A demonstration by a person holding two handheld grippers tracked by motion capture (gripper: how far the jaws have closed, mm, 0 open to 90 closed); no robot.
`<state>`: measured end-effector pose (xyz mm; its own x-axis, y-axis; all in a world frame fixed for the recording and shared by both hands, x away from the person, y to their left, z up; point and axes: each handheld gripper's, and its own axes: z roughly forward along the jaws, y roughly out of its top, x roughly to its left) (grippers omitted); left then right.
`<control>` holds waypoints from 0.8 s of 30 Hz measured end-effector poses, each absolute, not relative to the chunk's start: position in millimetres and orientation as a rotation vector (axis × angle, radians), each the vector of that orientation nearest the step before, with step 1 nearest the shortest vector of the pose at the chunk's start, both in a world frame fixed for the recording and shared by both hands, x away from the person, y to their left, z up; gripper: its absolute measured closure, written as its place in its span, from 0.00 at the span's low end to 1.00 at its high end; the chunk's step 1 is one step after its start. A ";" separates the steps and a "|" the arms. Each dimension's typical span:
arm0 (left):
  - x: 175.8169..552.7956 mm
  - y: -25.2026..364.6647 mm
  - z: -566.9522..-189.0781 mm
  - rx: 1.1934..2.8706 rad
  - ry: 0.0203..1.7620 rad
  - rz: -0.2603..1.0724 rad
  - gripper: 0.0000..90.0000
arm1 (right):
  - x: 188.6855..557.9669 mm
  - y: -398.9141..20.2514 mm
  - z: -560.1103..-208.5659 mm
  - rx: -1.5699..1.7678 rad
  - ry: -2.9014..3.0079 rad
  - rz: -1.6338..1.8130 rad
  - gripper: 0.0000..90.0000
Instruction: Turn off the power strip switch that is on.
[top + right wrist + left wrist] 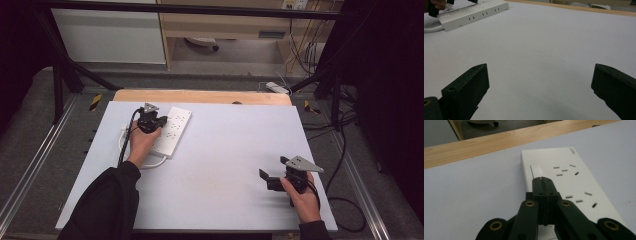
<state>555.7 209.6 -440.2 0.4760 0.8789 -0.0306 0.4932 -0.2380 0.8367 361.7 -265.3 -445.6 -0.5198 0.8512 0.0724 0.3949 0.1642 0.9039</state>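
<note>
The left gripper [543, 180], fingers clenched, is hovering over the power strip's [564, 182] switch [536, 170] — seemingly unpressed; the right gripper [539, 87] is waiting, fingers released.

I am counting one white power strip [172, 131] lying on the surface [225, 160], with one white cable [150, 164] looping out from its near end. I am seeing one rocker switch [536, 171] on the strip, and in the left gripper view I am making out two socket groups [566, 170] beside it. I am working two grippers: one left gripper [162, 121] and one right gripper [265, 178], each carrying two black fingers [469, 85]. Two hands are holding them, the left hand [141, 145] and the right hand [304, 200].
</note>
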 end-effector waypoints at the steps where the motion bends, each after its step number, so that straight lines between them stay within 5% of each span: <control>1: 555.9 209.6 -440.3 1.889 1.144 0.586 1.00 | 361.7 -265.4 -445.7 1.177 1.989 1.324 0.02; 24: 557.6 206.6 -438.2 1.929 1.128 0.580 1.00 | 361.6 -265.4 -445.7 1.177 1.992 1.327 0.02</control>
<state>557.6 206.6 -438.2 0.4949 0.8689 -0.0109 0.4971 -0.2729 0.8236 361.6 -265.4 -445.7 -0.5218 0.8499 0.0734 0.3955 0.1648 0.9036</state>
